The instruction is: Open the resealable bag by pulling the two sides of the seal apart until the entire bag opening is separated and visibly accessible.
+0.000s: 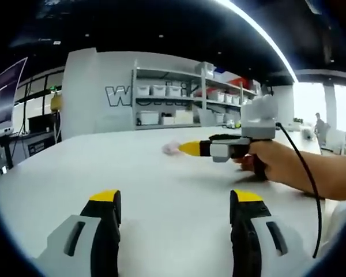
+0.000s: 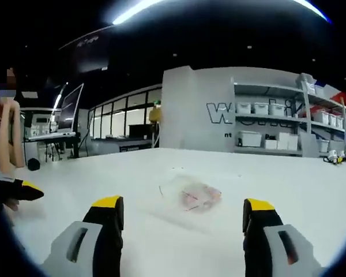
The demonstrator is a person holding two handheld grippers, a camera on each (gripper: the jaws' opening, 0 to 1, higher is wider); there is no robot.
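Right now the resealable bag (image 2: pixel 190 195) lies flat on the white worktop (image 2: pixel 277 184), untouched, ahead of the right gripper (image 2: pixel 184 222), jaws apart. The left gripper (image 1: pixel 176 216) gapes too. I'd bring both low to the seal, each pinching one side.

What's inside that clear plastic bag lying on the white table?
Through the clear resealable plastic bag on the white table, something pinkish-red shows. The picture is too blurred to tell what it is, or whether the seal is shut.

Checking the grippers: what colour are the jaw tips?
Yellow tips on black jaws; clearest on the right gripper in the right gripper view.
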